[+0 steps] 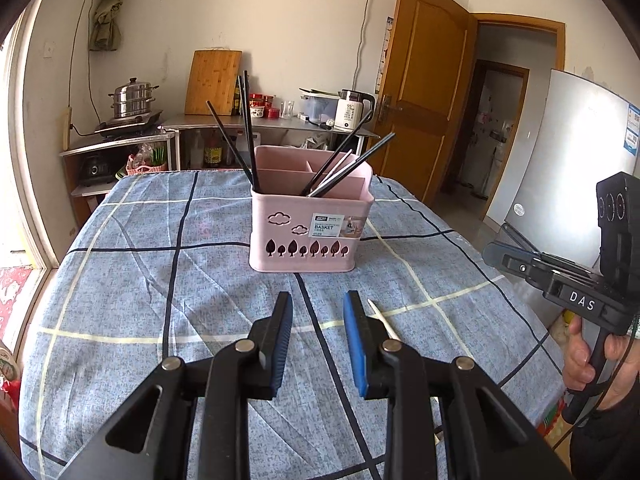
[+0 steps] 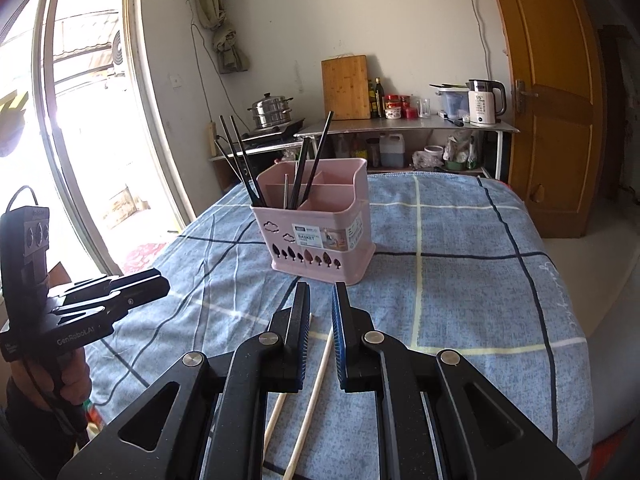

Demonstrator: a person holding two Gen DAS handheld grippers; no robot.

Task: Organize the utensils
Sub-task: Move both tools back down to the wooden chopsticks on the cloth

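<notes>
On the checked-cloth counter (image 1: 140, 280) stands the pink basket (image 1: 310, 236), black chopsticks (image 1: 344, 164) leaning in its compartments. Both grippers hover level before it, jaws apart and empty: left gripper (image 1: 318, 312), right gripper (image 2: 321, 312). Two pale chopsticks (image 2: 316, 384) lie on the cloth beneath the right one.

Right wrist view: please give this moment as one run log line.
right gripper: open, over pale chopsticks | left gripper: open, empty | pink basket: holds black chopsticks

Pink basket (image 1: 308, 216) ahead, open cloth (image 1: 160, 280) around
</notes>
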